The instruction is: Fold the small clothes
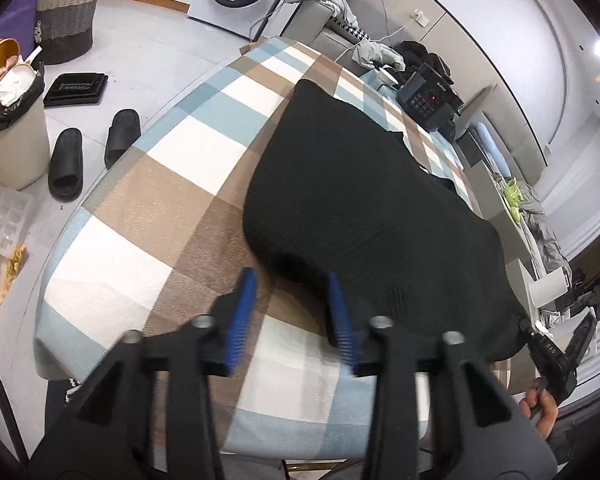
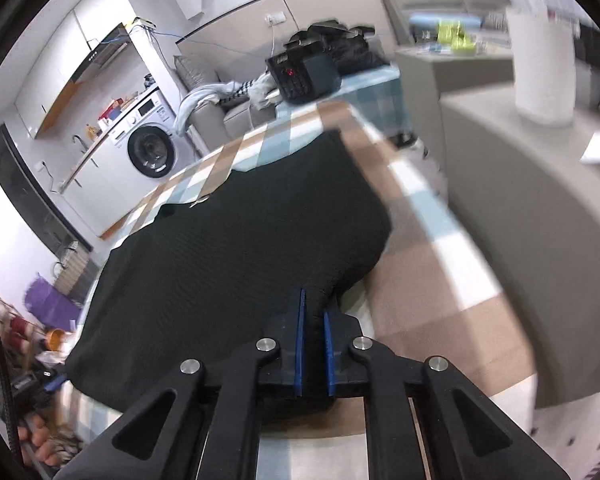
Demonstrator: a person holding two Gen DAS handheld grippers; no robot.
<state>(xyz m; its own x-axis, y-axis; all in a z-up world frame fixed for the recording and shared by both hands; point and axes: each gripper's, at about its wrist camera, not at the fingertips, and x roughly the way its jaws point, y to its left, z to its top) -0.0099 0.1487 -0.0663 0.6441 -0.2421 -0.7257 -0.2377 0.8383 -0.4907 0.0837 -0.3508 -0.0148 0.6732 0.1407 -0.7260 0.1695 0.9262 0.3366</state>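
A black knitted garment point(image 1: 372, 200) lies spread on a table under a checked cloth point(image 1: 140, 200). In the left wrist view my left gripper point(image 1: 292, 280) stands open at the garment's near edge. Its blue pads point(image 1: 244, 312) flank a rounded fold of the cloth without pressing on it. In the right wrist view my right gripper point(image 2: 314, 308) is shut on a pinched-up corner of the black garment point(image 2: 240, 232), with dark cloth between the blue pads point(image 2: 300, 340). A person's hand point(image 1: 542, 404) shows at the left wrist view's lower right edge.
A black appliance with a red light point(image 1: 428, 100) sits at the table's far end. On the floor to the left are a full waste bin point(image 1: 12, 136), two black slippers point(image 1: 66, 164) and a woven basket point(image 1: 70, 12). A grey cabinet point(image 2: 520, 220) with a white roll point(image 2: 544, 60) stands close on the right.
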